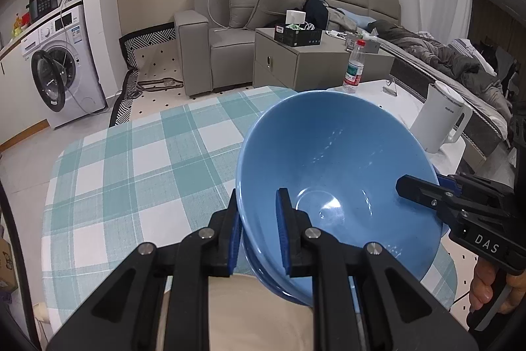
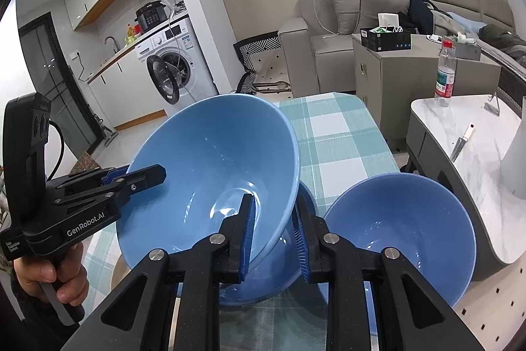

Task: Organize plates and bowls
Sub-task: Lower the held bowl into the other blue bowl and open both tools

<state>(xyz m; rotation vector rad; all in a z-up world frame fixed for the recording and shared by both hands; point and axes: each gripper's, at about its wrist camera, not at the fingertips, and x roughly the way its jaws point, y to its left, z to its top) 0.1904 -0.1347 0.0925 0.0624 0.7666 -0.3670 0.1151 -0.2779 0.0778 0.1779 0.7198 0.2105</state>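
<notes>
The large blue bowl [image 1: 338, 173] is tilted above the checked tablecloth [image 1: 138, 160], its rim pinched on two opposite sides: your left gripper [image 1: 259, 236] is clamped on the near wall, one pad inside and one outside, and your right gripper [image 2: 274, 232] likewise. A second blue bowl [image 2: 269, 278] sits directly under it, and a third blue bowl [image 2: 404, 232] stands just beside your right fingers [image 2: 300, 239].

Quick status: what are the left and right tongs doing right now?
Left tongs: closed on the rim of the large blue bowl.
Right tongs: closed on the opposite rim of the same bowl.
</notes>
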